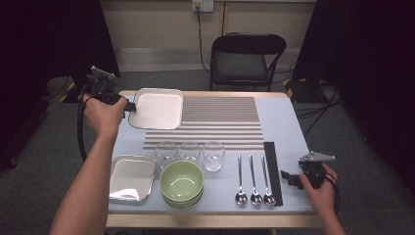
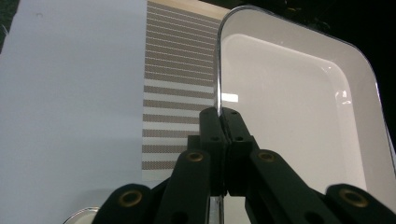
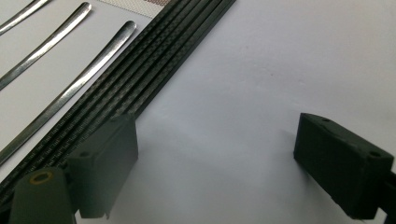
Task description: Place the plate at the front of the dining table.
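- Your left gripper (image 2: 219,114) is clenched on the near-left rim of the white square tray (image 1: 157,108) at the table's far left; keep it level as you move it.
- Your right gripper (image 3: 215,163) rests released at near right, beside the black chopsticks (image 1: 273,171).
- Counted: three glasses (image 1: 190,152), three spoons (image 1: 253,180), one green bowl stack (image 1: 181,182), one metal tray (image 1: 131,177).

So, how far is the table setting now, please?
Little looks done: the striped mat carries no bowl, glass or cutlery. In hand: the left hand-held gripper is shut on the rim of the white tray, which overlaps the mat's corner. Left: second tray, green bowls, glasses, spoons, chopsticks. The right hand-held gripper waits open beside the chopsticks.
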Available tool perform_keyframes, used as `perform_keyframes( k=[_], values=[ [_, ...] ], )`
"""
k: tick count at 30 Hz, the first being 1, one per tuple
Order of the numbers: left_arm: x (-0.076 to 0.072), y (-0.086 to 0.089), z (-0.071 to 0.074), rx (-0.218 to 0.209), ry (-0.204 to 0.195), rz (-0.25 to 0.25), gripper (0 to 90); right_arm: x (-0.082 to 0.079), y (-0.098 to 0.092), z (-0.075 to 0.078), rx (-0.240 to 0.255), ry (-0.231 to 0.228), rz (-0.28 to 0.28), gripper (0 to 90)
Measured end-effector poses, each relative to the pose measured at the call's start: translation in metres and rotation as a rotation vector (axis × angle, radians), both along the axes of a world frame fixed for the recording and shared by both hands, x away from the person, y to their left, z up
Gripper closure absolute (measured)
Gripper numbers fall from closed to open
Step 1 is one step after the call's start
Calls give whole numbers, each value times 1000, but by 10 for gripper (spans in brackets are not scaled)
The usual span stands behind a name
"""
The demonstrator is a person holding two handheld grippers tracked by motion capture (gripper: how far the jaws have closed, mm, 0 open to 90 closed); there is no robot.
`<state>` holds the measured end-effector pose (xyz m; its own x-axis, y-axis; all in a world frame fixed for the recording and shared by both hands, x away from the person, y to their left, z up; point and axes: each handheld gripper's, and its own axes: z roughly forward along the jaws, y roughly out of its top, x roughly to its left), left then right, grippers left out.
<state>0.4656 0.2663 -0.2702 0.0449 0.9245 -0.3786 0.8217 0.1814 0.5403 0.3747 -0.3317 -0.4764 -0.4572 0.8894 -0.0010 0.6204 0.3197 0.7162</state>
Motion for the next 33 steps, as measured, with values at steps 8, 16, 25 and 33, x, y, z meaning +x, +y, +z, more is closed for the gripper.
perform_keyframes(
  k=[8, 16, 25, 33],
  values=[
    [5, -8, 1, 9, 10, -5, 894, 0, 0, 0, -1, -2, 1, 127],
    [11, -15, 1, 6, 17, -2, 894, 0, 0, 0, -3, -3, 1, 127],
    [16, -23, 2, -5, 15, -11, 894, 0, 0, 0, -2, -2, 1, 127],
    [19, -26, 2, -20, 18, -2, 894, 0, 0, 0, -3, -3, 1, 127]
  ],
)
